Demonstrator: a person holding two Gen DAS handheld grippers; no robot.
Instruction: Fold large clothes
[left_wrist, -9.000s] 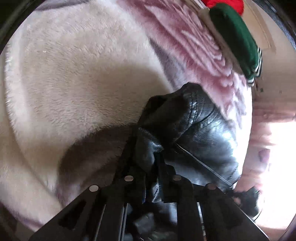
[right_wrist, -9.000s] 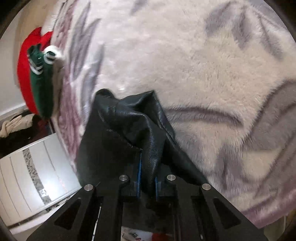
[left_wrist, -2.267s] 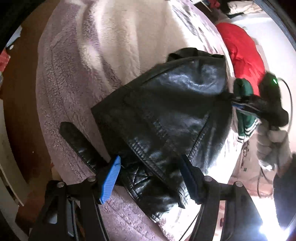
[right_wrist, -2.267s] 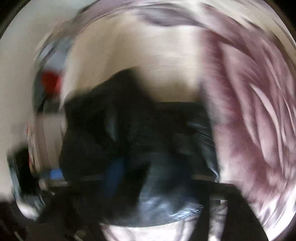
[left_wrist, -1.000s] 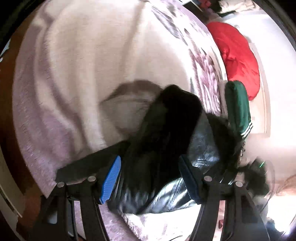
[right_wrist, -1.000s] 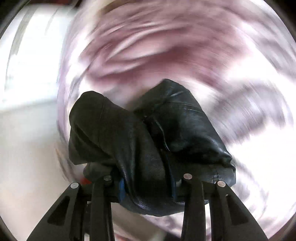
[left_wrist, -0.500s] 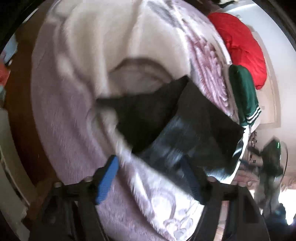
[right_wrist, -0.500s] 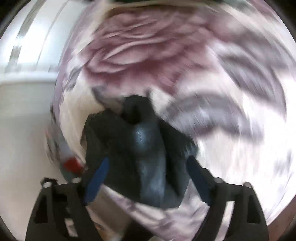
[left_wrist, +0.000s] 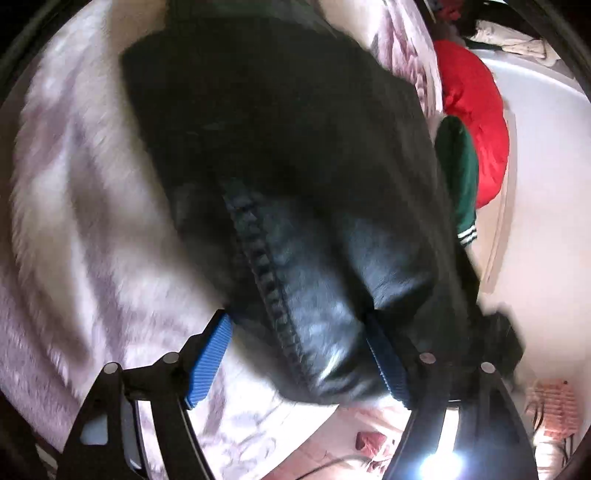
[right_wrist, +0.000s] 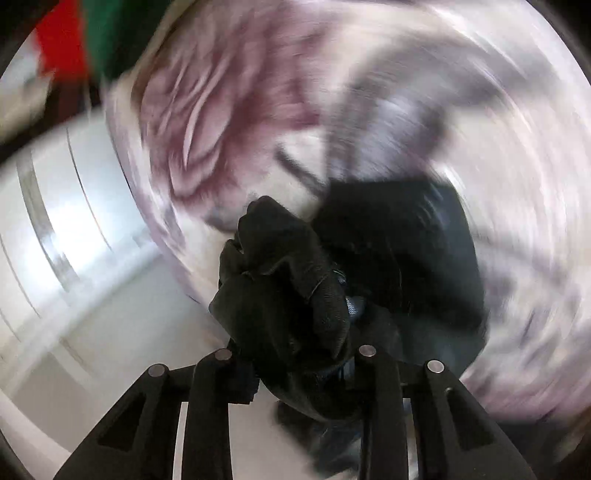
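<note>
Black leather jacket (left_wrist: 303, 192) on floral blanket (left_wrist: 85, 206): blurred, top cut off. Left gripper (left_wrist: 301, 363) spread astride hem; right gripper (right_wrist: 291, 363) just closing, clamped on bunched leather, pads hidden.

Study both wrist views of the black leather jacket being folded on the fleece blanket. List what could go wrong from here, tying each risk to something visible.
1. The right gripper, whose jaws have just been closing, pinches only a bunched wad of the black leather jacket; it may slip free or crease.
2. The left gripper stands open around a thick padded fold by the zipper; closing could snag the zipper.
3. The jacket lies near the fleece blanket edge; it might slide off.
</note>
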